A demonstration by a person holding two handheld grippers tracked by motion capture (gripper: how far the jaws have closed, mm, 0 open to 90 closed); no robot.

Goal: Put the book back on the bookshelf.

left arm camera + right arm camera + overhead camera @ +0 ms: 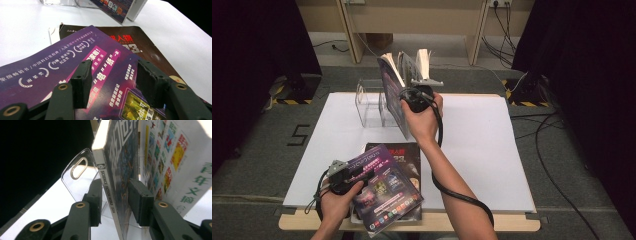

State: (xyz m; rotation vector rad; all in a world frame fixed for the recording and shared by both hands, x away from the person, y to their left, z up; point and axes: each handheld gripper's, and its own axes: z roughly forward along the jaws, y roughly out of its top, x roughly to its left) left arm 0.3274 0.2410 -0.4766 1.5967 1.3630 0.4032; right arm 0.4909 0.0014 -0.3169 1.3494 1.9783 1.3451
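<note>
1. The right gripper (414,95) is up at the clear rack (371,102) at the far side of the worktop (492,150); its jaws are apart, with a blue magazine (120,165) between them, standing on edge.
2. In the right gripper view the pads sit either side of that magazine's spine without pressing on it, so it is released.
3. A second, pale magazine (175,157) stands just beside the blue one, leaning against it.
4. The left gripper (343,176) is at the near edge, over a purple magazine (384,192).
5. In the left gripper view its jaws stand apart above the purple cover (45,67), gripping nothing.
6. The purple magazine lies tilted on a dark magazine (404,152), which lies flat on the worktop.
</note>
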